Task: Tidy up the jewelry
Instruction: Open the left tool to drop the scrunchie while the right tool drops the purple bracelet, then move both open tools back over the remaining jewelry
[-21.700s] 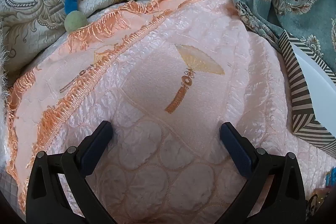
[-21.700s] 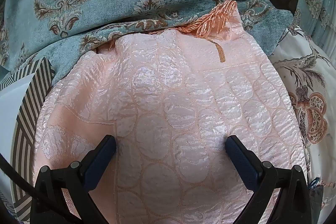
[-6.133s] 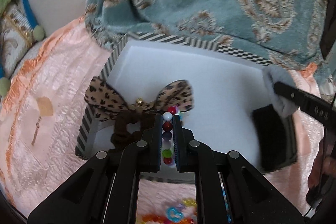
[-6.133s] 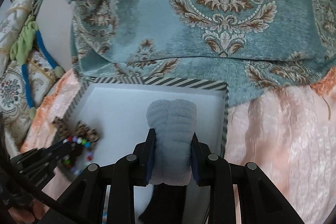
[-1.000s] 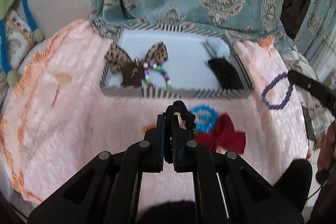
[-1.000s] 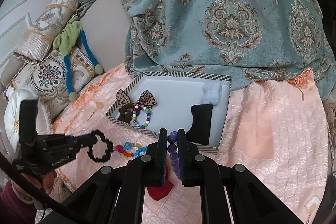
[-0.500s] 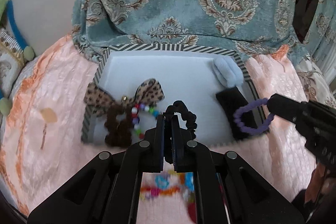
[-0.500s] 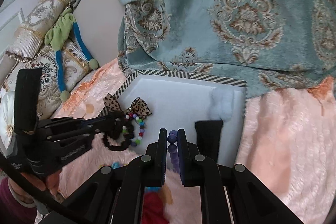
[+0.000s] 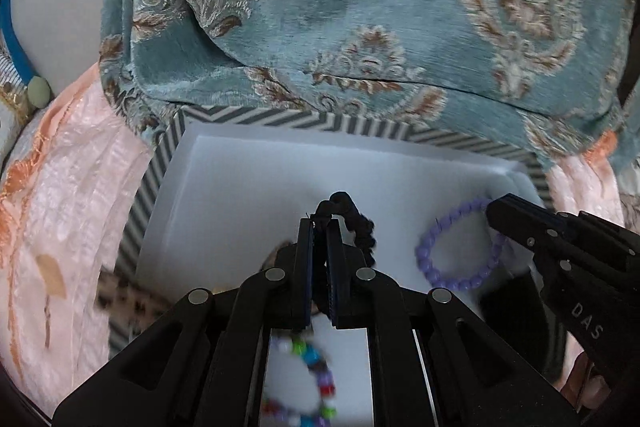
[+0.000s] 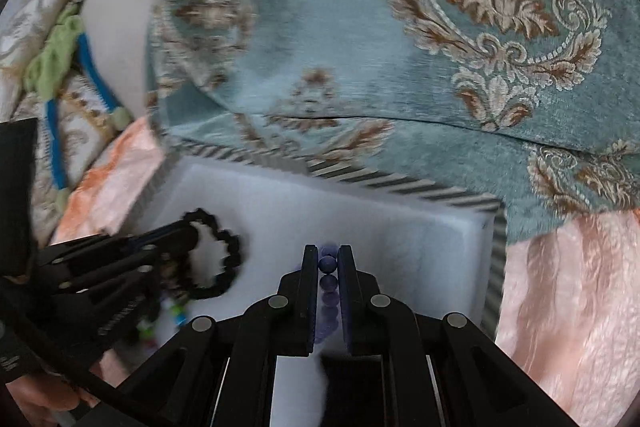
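Observation:
My left gripper is shut on a black beaded bracelet and holds it over the white floor of the striped box. It also shows in the right wrist view, hanging from the left gripper. My right gripper is shut on a purple beaded bracelet, over the box. In the left wrist view the purple bracelet hangs from the right gripper at the box's right side.
In the box lie a multicoloured bead bracelet, a leopard bow at its left edge and a black item at the right. A teal patterned cushion rises behind the box. Peach quilt surrounds it.
Both grippers have moved forward and closer over the box, each still holding its bracelet. The box now fills the lower views and the loose items on the quilt are out of sight.

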